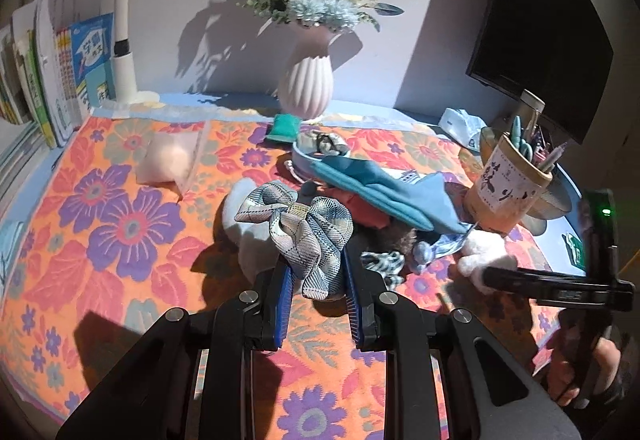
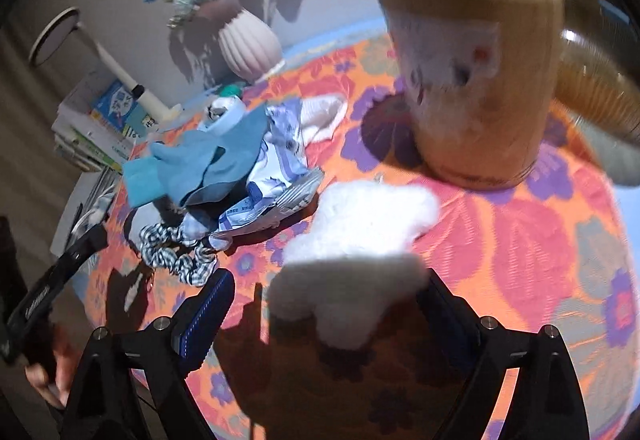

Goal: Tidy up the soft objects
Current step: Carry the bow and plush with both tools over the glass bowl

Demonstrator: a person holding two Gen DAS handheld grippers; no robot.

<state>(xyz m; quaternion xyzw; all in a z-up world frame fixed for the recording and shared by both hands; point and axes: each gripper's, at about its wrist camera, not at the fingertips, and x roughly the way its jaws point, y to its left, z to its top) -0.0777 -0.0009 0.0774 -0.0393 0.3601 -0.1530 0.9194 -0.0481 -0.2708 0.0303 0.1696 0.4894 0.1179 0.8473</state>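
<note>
My left gripper [image 1: 316, 272] is shut on a blue-grey plaid fabric bow [image 1: 294, 232], held just above the flowered cloth. Behind it lies a pile of soft things: blue cloths [image 1: 384, 184], a red cloth [image 1: 362, 206], a dark furry item [image 1: 394, 238] and a checked scrunchie [image 1: 382, 264]. A white fluffy toy [image 2: 360, 240] lies between the open fingers of my right gripper [image 2: 324, 292]; it also shows in the left wrist view [image 1: 486, 252]. The blue cloths [image 2: 200, 164] and scrunchie [image 2: 176, 252] show left of it.
A pink ribbed vase [image 1: 306, 84] with flowers stands at the back. A pen holder [image 1: 508, 180] and a monitor [image 1: 548, 20] are at right. Books [image 1: 52, 72] and a white lamp [image 1: 124, 40] stand at left. A pale pink pouch [image 1: 170, 158] lies on the cloth [image 1: 120, 260].
</note>
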